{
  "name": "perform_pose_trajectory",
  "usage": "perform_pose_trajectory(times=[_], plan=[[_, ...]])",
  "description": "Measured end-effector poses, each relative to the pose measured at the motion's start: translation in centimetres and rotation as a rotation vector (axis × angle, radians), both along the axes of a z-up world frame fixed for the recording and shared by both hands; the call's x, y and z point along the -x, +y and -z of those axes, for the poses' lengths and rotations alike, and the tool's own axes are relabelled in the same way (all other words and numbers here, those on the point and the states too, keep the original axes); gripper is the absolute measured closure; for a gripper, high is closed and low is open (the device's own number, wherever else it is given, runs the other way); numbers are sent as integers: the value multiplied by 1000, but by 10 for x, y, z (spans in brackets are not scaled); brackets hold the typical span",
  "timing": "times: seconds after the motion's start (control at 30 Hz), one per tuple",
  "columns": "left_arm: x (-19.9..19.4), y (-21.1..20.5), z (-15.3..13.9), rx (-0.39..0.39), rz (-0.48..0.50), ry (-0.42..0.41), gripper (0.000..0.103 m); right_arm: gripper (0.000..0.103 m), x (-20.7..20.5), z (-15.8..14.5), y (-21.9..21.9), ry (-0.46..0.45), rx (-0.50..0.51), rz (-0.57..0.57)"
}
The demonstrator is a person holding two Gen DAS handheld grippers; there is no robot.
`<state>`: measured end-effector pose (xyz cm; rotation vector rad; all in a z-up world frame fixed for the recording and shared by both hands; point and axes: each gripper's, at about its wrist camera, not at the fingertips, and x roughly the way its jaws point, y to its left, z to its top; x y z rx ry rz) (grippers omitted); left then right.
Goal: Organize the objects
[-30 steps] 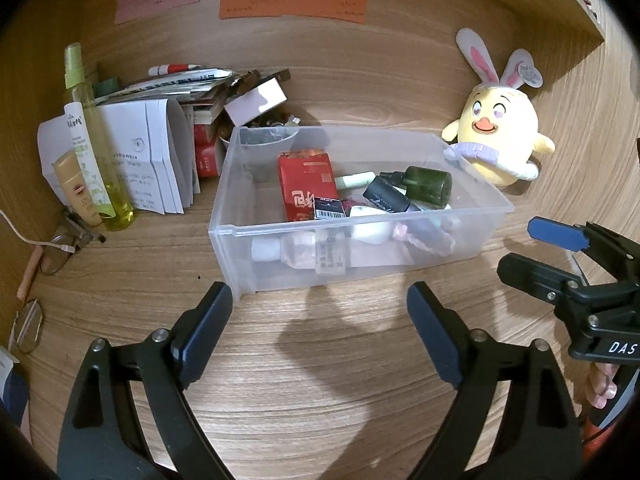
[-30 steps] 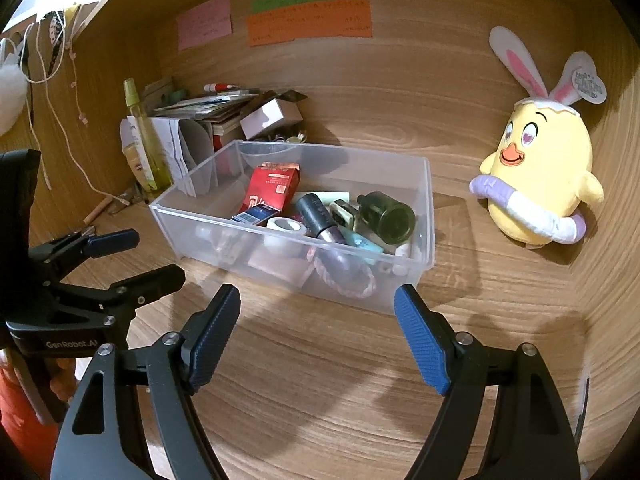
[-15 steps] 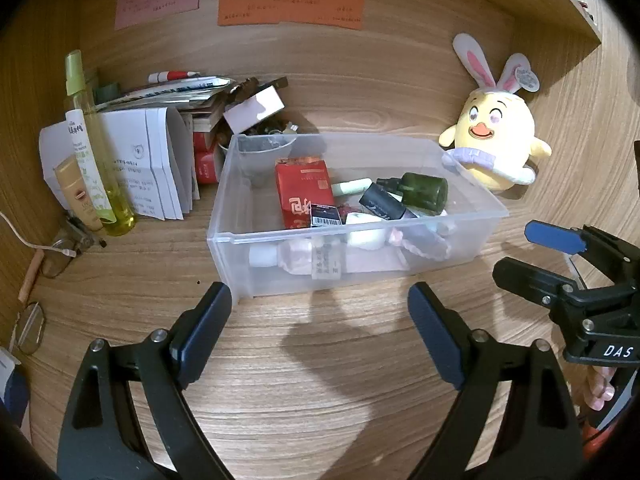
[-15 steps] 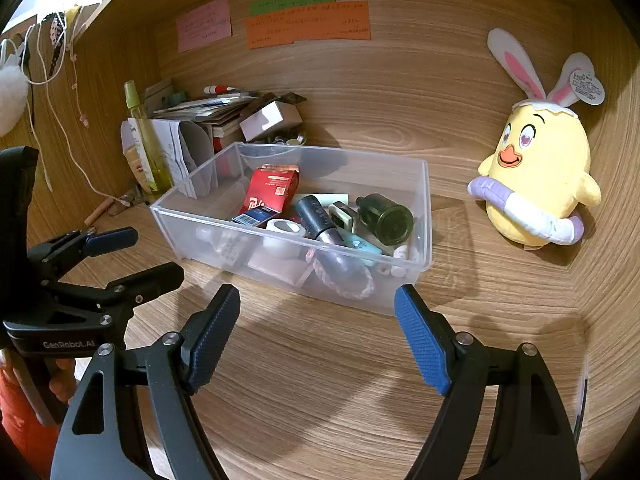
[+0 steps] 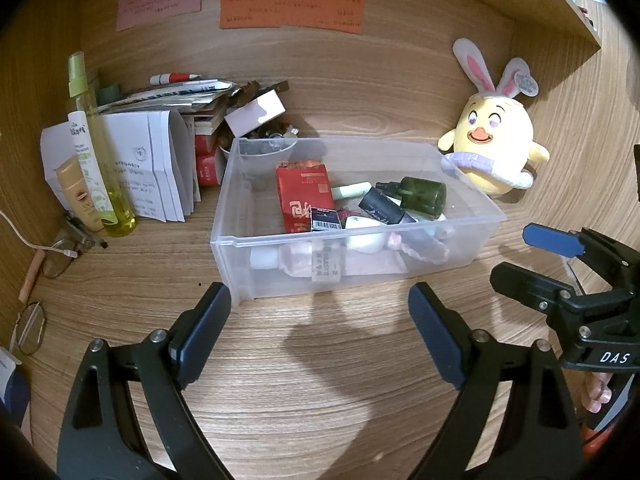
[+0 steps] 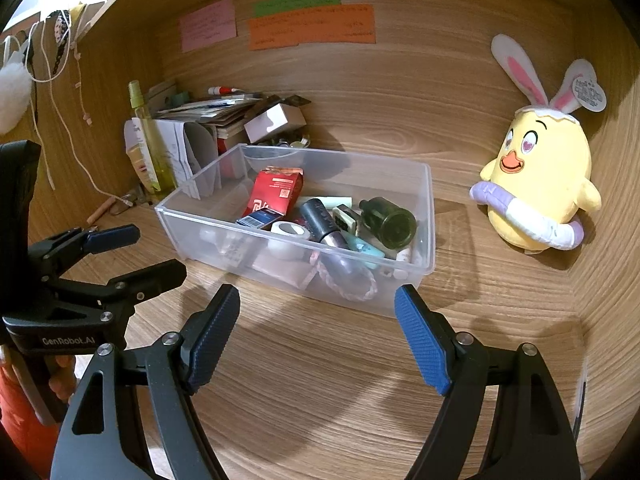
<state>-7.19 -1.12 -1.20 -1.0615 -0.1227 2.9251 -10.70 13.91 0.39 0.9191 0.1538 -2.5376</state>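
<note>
We see the left gripper (image 5: 320, 316) and right gripper (image 6: 318, 320) both spread wide, holding nothing — clear bin (image 5: 472, 242) sits at 12 o'clock just past both, red pack (image 5: 302, 196) and green bottle (image 5: 424, 196) inside; plush chick (image 6: 540, 188) at 2 o'clock.

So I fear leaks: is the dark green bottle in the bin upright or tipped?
Tipped: the green bottle lies on its side among the clutter.

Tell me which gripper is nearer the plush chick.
Right. The right gripper hovers open over the desk in front of the bin, on the plush chick side. The left gripper sits farther off, toward the bin's other end.
</note>
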Motion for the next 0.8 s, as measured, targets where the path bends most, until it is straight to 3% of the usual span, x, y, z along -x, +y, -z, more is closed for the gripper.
perform_pose_trajectory(times=[0.8], plan=[[-3,-3,0,-9,-9,5,9,25,-1,0,2,-4,5,4]])
